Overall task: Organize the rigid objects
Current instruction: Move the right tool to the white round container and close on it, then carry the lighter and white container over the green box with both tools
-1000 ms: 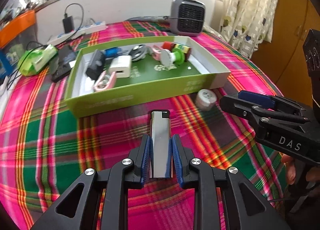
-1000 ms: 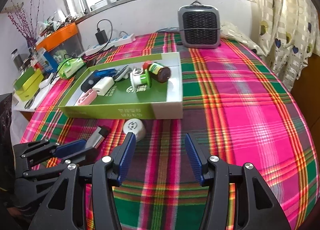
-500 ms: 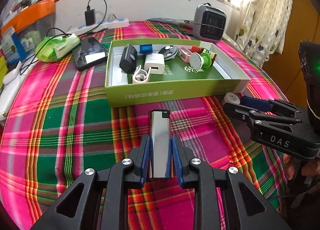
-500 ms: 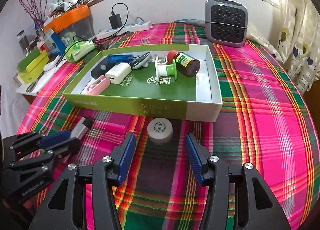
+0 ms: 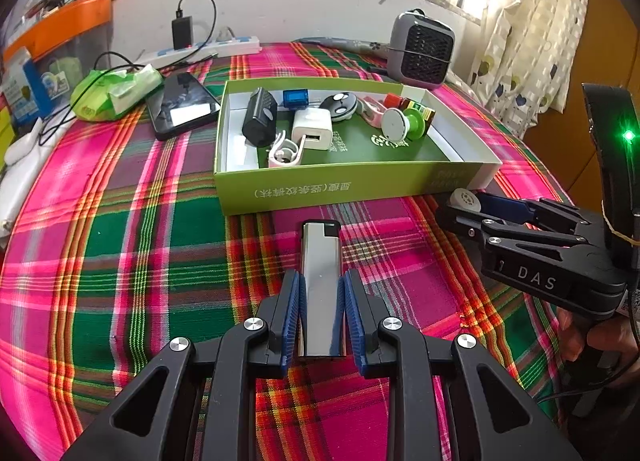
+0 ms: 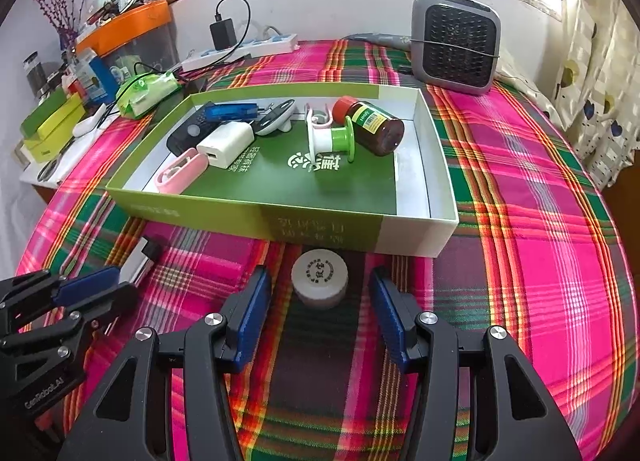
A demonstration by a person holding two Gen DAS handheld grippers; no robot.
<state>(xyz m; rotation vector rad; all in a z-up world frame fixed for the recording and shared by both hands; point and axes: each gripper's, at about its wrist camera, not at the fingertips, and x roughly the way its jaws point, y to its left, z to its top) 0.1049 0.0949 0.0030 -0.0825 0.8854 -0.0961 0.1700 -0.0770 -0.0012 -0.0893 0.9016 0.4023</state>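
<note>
My left gripper (image 5: 322,291) is shut on a silver lighter (image 5: 322,277) with a black top, held just in front of the green box (image 5: 344,189). The right gripper (image 6: 318,293) is open, its blue pads on either side of a small white round jar (image 6: 320,277) that stands on the cloth by the box's near wall; the pads do not touch it. Inside the box (image 6: 224,213) lie a white charger (image 6: 226,143), a brown bottle (image 6: 374,125), a green-and-white spool (image 6: 332,139), a pink clip (image 6: 180,171) and several other small items.
A plaid cloth covers the table. A grey heater (image 6: 456,47) stands at the back right. A black phone (image 5: 182,105), a green packet (image 5: 116,91) and a power strip (image 5: 208,51) lie at the back left. A curtain (image 5: 532,33) hangs on the right.
Both views have swung: the box and white jar shifted right in each view, and the jar now lies centred between the right gripper's pads. The left gripper still holds the lighter.
</note>
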